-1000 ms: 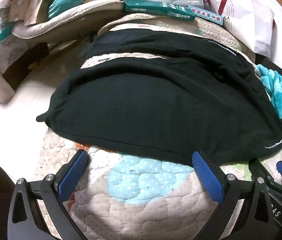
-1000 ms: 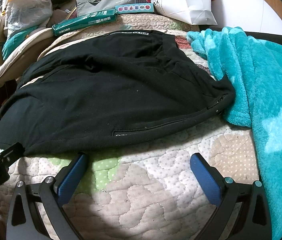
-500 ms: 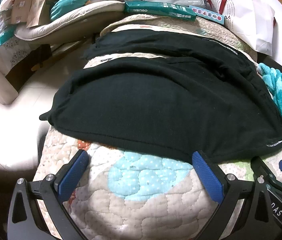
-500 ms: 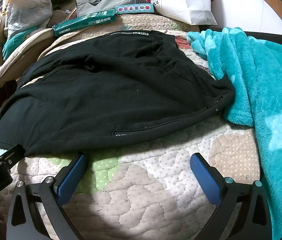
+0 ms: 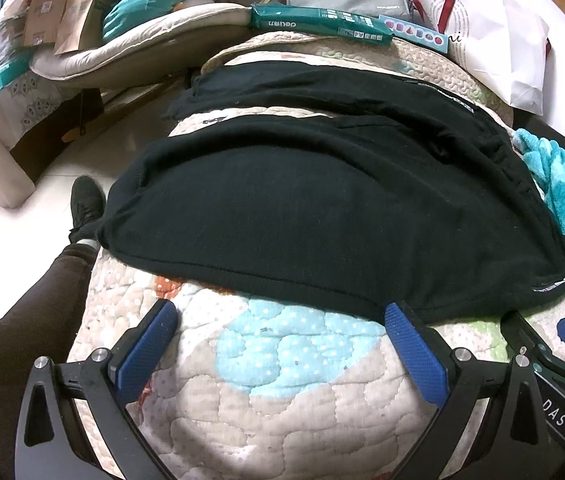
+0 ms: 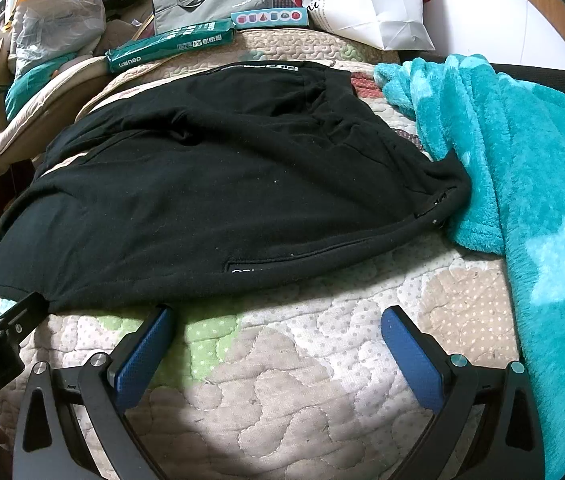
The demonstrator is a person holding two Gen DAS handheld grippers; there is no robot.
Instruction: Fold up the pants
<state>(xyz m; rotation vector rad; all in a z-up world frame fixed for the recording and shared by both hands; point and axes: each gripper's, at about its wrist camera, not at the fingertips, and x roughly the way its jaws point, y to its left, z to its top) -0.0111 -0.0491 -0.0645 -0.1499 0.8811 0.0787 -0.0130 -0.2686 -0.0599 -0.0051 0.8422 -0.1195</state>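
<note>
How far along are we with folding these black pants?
Barely started. The black pants lie spread on the quilt, both legs still apart, with no fold visible. In hand: nothing; the left gripper and right gripper are both open at the near hem. Left to do: grasp the near edge and make every fold.

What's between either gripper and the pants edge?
Nothing visible. Only bare quilt lies between the open right gripper and the pants hem. The left gripper is open too, its right finger already at the hem.
</note>
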